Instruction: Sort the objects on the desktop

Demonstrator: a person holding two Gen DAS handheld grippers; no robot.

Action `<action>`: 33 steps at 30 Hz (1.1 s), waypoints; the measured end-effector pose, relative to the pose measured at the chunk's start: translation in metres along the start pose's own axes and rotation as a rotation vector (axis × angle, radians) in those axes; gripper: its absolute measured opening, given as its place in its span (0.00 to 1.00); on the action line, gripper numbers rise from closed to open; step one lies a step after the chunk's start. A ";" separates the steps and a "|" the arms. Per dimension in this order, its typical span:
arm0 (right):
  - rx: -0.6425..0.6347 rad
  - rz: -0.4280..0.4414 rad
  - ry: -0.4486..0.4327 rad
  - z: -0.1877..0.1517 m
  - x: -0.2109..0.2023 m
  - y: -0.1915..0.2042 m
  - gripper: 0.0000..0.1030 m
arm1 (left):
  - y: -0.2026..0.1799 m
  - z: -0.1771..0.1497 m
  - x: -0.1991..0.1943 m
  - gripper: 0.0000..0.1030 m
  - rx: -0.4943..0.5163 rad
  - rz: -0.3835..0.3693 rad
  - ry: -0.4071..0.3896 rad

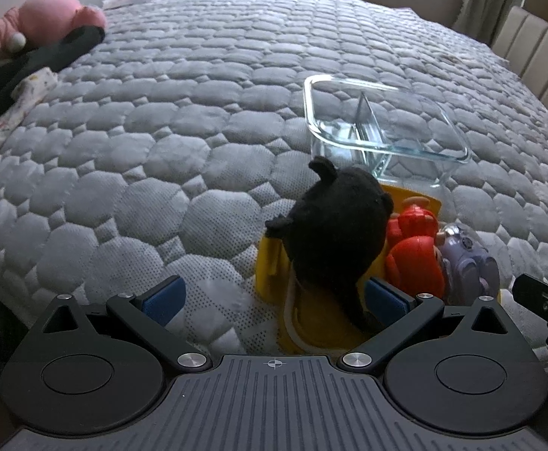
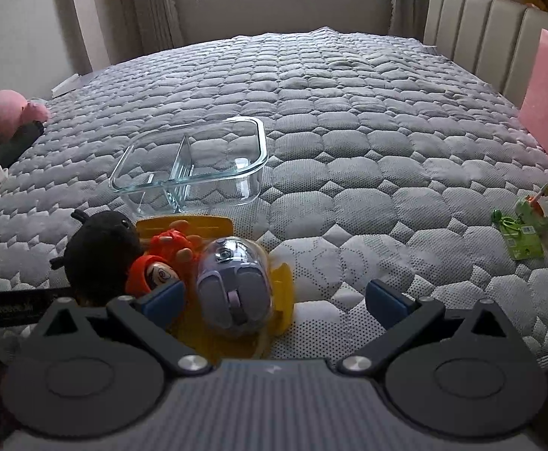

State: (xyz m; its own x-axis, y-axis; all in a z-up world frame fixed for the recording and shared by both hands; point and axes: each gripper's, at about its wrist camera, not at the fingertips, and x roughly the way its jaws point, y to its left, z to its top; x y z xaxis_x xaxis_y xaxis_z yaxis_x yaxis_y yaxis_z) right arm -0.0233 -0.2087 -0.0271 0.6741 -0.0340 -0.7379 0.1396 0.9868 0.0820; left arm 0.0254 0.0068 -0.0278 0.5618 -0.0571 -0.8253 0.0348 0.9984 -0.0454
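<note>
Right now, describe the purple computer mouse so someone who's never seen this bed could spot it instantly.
On the grey quilted bed, find the clear glass divided container; just in front of it sits a yellow tray packed with toys. The purple computer mouse lies at the tray's right end, beside the orange figure and black plush, the only smooth, domed lilac item.

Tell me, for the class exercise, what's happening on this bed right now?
A person holds two tools over a quilted bed. Both the left tool and right tool are open and empty. A yellow tray holds a black plush, a red figure and a purple mouse. The divided glass container beyond it is empty, so sorting hasn't started.
</note>
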 end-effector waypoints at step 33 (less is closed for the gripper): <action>-0.040 0.045 0.066 0.003 0.035 0.003 1.00 | -0.014 0.002 0.022 1.00 0.020 0.047 0.079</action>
State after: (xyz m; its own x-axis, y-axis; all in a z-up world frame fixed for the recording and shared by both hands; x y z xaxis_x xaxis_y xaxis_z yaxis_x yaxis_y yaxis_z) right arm 0.0024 -0.2077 -0.0508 0.6295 0.0193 -0.7767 0.0808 0.9926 0.0902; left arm 0.0388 -0.0086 -0.0440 0.4964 -0.0088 -0.8680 0.0265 0.9996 0.0050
